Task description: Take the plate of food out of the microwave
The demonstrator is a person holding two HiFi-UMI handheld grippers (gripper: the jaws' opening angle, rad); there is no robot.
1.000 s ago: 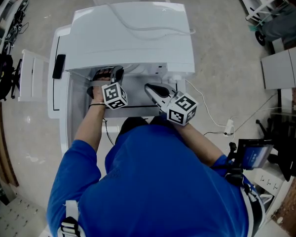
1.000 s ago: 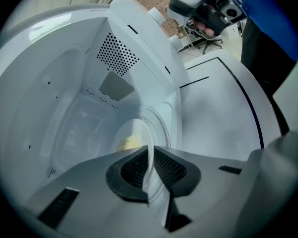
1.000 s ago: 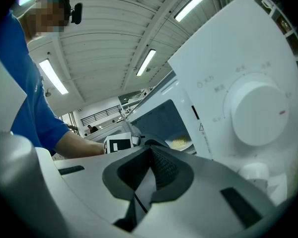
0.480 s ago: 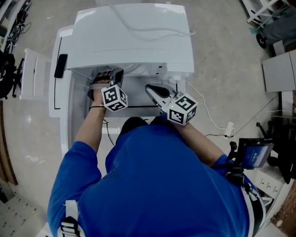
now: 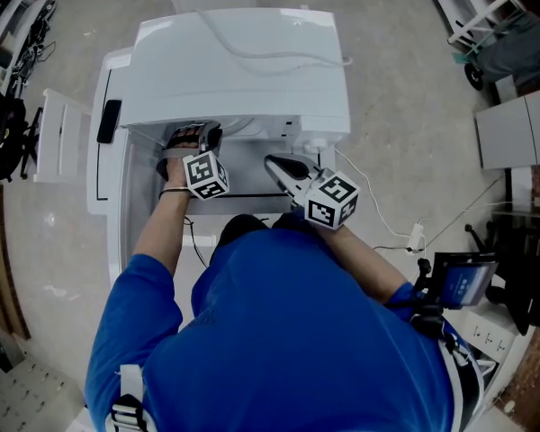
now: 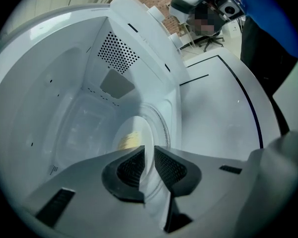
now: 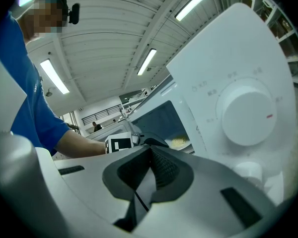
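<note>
The white microwave [image 5: 243, 61] stands with its door [image 5: 103, 160] swung open to the left. My left gripper [image 5: 202, 135] reaches into the cavity. In the left gripper view a white plate [image 6: 134, 130] with yellow food [image 6: 129, 141] lies on the turntable. Its near rim runs between my left gripper's [image 6: 149, 155] jaws, which are opening, and the pads touch both faces of the rim. My right gripper [image 5: 272, 162] hovers in front of the control panel, shut with nothing in it. The right gripper [image 7: 150, 155] view shows the dial [image 7: 248, 115] and the food [image 7: 179, 143] inside.
A cable [image 5: 279, 54] lies across the microwave's top and runs down to a plug strip [image 5: 418, 232] on the floor at the right. The open door [image 6: 223, 113] flanks the left gripper. Racks and carts stand at the room's edges.
</note>
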